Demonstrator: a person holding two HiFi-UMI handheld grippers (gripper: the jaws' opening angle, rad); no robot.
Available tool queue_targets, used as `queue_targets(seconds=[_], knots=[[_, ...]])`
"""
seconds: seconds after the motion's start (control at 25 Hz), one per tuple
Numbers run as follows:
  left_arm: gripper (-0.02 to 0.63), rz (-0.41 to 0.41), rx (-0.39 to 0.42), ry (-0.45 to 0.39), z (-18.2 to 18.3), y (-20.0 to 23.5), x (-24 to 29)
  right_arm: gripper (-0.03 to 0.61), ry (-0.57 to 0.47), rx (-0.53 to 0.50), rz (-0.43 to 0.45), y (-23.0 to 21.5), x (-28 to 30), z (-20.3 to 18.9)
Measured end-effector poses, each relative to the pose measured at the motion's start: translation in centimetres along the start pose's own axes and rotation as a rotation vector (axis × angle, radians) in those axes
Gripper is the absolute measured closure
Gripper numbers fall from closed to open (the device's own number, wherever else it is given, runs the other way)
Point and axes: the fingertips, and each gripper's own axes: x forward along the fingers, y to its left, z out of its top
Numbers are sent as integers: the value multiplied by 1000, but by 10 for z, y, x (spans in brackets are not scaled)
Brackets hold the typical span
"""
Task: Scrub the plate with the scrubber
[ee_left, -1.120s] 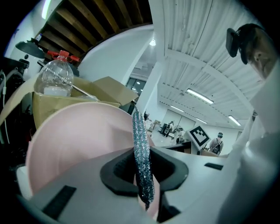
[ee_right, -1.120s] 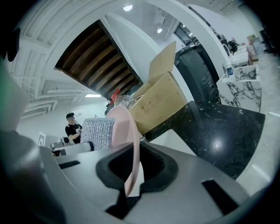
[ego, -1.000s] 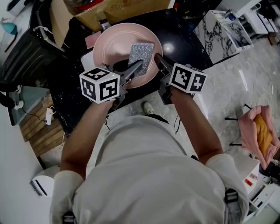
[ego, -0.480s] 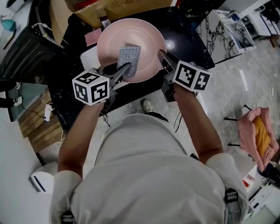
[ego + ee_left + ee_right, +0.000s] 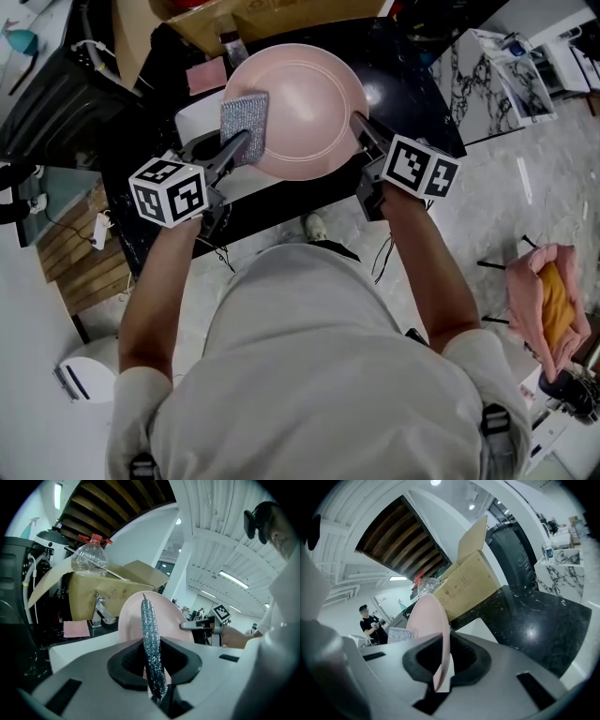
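Holding scrubber point(image 5: 245, 118) at plate point(image 5: 309, 103) edge

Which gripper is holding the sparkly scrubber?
The left gripper pinches the silver scrubber; the right gripper clamps the pink plate by its rim instead.

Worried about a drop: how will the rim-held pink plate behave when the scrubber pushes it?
The plate looks rigid and smooth, probably slippery in the right gripper, pinched only at its rim. Pushes from the scrubber near the opposite edge may lever it.
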Motion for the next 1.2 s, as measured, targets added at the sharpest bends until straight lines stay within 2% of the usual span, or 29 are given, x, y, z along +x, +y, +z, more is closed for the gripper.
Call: queue_targets(seconds=[0.4, 0.64, 1.2], knots=[[549, 89, -64, -89, 14, 28, -23, 554, 66, -2, -7, -25, 13, -7], [550, 163, -107, -121, 10, 47, -41, 557, 99, 11, -23, -46, 19, -9], [549, 279, -173, -104, -29, 71, -47, 555, 205, -5, -109, -96, 61, -23]])
